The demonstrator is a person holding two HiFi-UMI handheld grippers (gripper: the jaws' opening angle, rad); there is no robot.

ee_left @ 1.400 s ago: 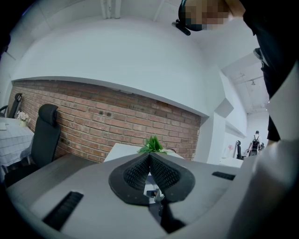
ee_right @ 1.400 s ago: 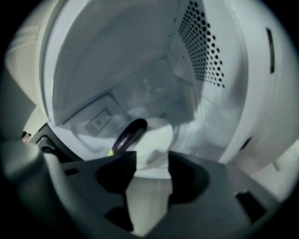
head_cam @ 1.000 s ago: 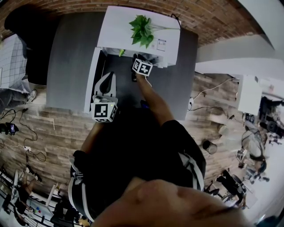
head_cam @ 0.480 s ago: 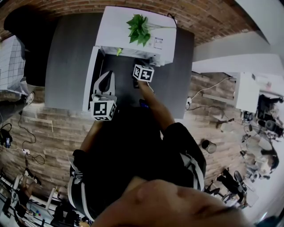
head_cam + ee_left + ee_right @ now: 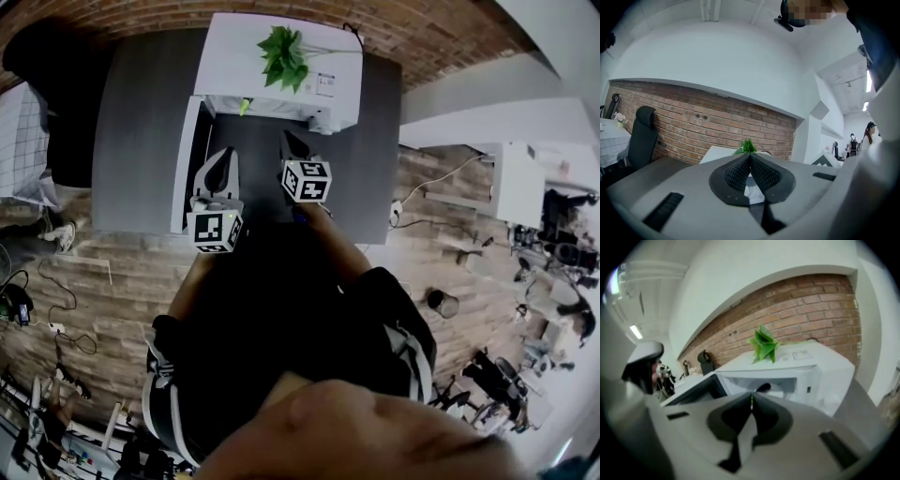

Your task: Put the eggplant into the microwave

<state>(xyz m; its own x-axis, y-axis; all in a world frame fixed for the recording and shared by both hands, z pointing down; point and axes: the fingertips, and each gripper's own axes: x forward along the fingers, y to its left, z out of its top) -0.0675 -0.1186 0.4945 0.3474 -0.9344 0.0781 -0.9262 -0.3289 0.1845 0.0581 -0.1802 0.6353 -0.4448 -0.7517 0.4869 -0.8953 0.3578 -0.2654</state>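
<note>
White microwave on grey worktop; door swung open to left, green plant on top, brick wall behind. Eggplant — dark shape lying inside cavity, apart from both grippers. Right gripper raised in front of opening, jaws together, nothing between them. Left gripper near open door — jaws likewise closed tip to tip, empty.

No word or number can be read anywhere. A small pale sticker with dark print lies on top of the microwave, near its front right corner. Its print is too small and blurred to make out in any view.
</note>
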